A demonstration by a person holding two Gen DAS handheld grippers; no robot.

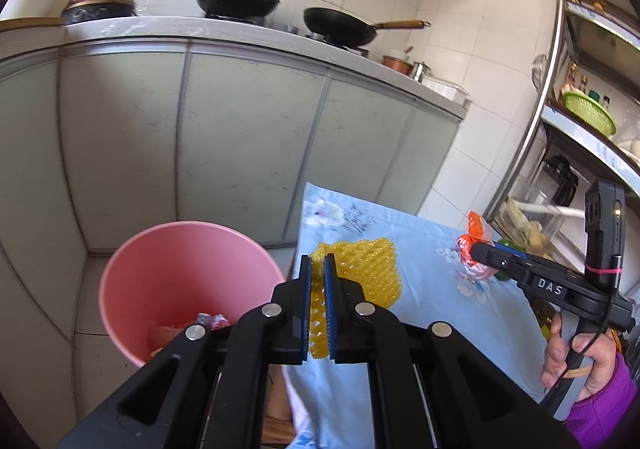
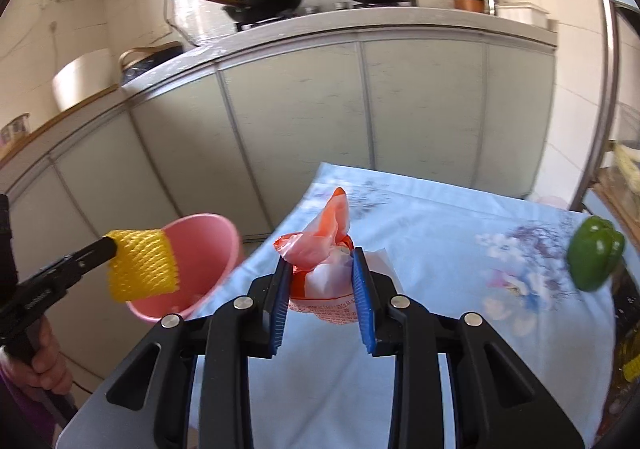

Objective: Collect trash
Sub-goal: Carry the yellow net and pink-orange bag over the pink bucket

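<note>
While my left gripper (image 1: 318, 269) pinches the yellow foam net (image 1: 360, 269) with the pink bin (image 1: 120, 281) lower-left, my right gripper (image 2: 322, 277) clamps the orange-white plastic bag (image 2: 320, 253).

The pink bin (image 1: 188, 289) mouth is left unobstructed at nine o'clock; cabinet doors (image 1: 240, 145) block twelve o'clock.
</note>
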